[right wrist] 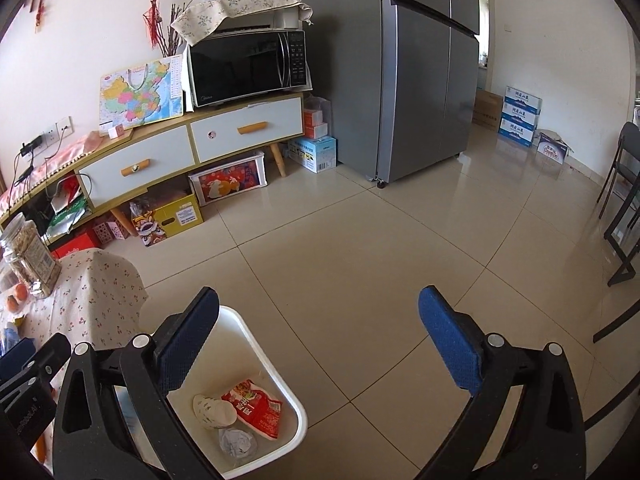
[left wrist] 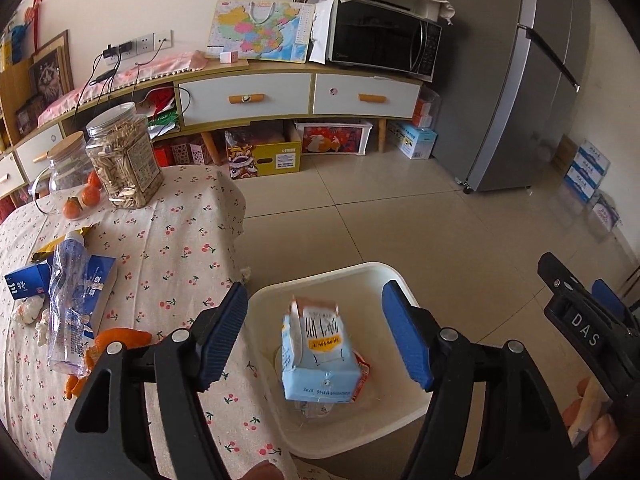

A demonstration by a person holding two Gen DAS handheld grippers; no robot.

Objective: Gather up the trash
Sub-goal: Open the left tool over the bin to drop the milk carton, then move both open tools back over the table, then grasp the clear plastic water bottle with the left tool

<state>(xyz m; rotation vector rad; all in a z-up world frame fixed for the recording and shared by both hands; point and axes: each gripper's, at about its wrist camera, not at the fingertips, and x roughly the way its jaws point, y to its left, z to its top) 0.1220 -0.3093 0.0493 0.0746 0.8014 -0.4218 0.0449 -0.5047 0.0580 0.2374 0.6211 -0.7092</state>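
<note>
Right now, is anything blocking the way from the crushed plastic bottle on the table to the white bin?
Nothing visible does. The bottle lies on the tablecloth beside a blue box and orange peel; the bin stands open-topped against the table edge, with the left tool open above it.

Left tongs [left wrist: 316, 336] and right tongs [right wrist: 320, 348] both gape empty, tilted downward.

The bin [left wrist: 394, 276] stands on the floor [left wrist: 420, 216] just right of the table [left wrist: 168, 248], a carton [left wrist: 316, 356] inside; bottle [left wrist: 68, 300] and jar [left wrist: 124, 156] on the table at frame left
</note>
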